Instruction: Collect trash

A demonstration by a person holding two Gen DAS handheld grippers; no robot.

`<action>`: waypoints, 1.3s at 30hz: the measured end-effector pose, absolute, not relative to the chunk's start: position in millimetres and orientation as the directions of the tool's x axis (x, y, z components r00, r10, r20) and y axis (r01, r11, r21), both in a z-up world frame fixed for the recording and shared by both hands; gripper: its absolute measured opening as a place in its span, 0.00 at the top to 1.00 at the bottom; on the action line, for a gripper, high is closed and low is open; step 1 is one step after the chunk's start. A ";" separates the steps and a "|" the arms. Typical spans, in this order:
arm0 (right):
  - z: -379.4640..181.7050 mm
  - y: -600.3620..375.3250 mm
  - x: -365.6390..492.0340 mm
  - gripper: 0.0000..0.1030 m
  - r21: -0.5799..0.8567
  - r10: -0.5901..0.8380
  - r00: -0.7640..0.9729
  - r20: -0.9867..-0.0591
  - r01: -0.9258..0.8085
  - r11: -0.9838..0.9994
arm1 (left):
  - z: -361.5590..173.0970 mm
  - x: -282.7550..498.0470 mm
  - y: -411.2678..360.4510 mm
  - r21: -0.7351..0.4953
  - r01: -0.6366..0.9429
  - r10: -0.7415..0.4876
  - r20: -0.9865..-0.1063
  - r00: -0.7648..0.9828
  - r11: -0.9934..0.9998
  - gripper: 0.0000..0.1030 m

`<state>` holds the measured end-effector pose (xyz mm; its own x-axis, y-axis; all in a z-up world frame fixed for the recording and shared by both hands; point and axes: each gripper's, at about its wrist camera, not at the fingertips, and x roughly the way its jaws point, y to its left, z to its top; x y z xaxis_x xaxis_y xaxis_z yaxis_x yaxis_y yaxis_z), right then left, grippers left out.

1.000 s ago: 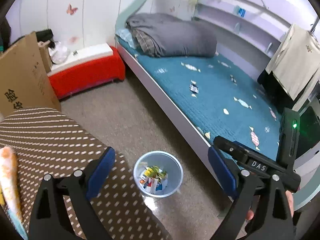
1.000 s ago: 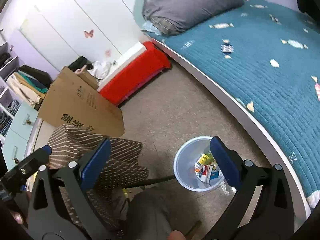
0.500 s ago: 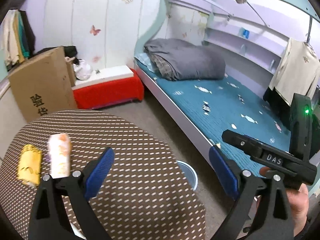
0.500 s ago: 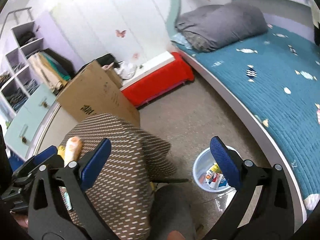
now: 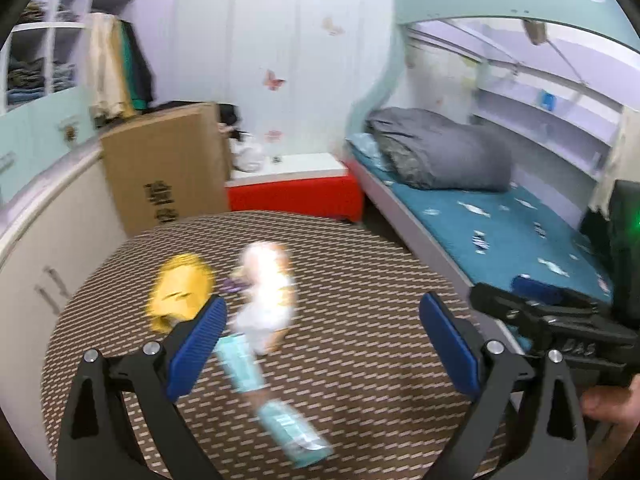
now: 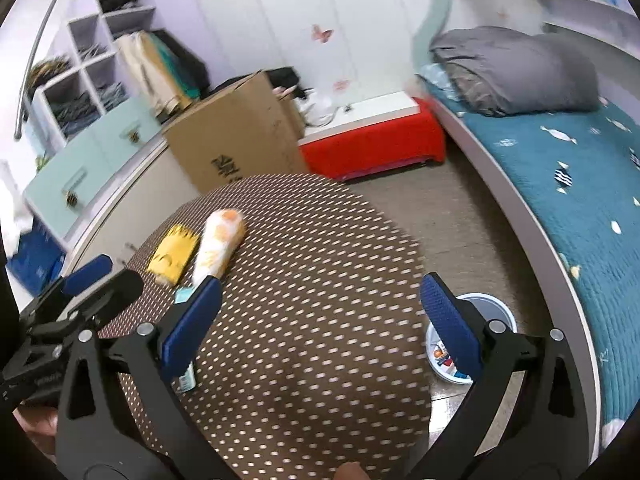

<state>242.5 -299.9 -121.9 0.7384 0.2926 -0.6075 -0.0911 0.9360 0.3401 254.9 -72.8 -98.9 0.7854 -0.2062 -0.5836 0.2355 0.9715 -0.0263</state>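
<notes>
- Left tool and right tool: both released, empty.
- Crumpled yellow wrapper lies left of white-orange packet on the brown dotted round tabletop.
- Pale blue plastic bin holding trash stands on the floor, right.

Yellow packet, orange-white wrapper and teal wrappers lie on table.

Both tongs are lifted from the bin up over the table. The yellow wrapper, white wrapper and teal packets are now seen.
</notes>
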 end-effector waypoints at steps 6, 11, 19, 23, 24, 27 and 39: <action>-130.0 -257.8 249.1 0.06 0.315 0.342 0.699 -0.628 -0.174 0.933 | -120.5 247.7 -10.9 -0.060 0.112 -0.125 -0.615 0.779 0.992 0.08; -137.2 -217.7 254.0 0.06 0.277 0.369 0.662 -0.652 -0.245 0.929 | -140.4 240.2 24.5 -0.063 0.035 -0.068 -0.643 0.763 0.997 0.08; -158.0 -157.1 262.3 0.12 0.223 0.405 0.585 -0.703 -0.360 0.906 | -170.9 234.5 65.7 -0.084 -0.067 -0.008 -0.682 0.731 0.994 0.08; -168.4 -132.8 266.6 0.28 0.198 0.413 0.543 -0.731 -0.411 0.890 | -175.7 235.8 74.4 -0.093 -0.079 -0.007 -0.686 0.727 0.993 0.08; -172.2 -128.9 268.8 0.31 0.206 0.422 0.531 -0.735 -0.419 0.885 | -176.7 235.8 76.8 -0.090 -0.084 -0.001 -0.688 0.726 0.992 0.08; -182.4 -117.0 273.7 0.43 0.200 0.424 0.502 -0.754 -0.439 0.876 | -178.6 237.2 79.2 -0.095 -0.083 -0.006 -0.693 0.721 0.992 0.08; -187.1 -128.9 265.0 0.79 0.224 0.464 0.499 -0.732 -0.467 0.855 | -179.0 269.0 67.9 -0.060 -0.060 0.001 -0.700 0.714 0.996 0.08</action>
<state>265.0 -128.9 -187.1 0.4986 0.4641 -0.7321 -0.4668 0.8554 0.2244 269.0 67.9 -179.0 0.7139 0.0006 -0.7003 -0.0595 0.9964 -0.0599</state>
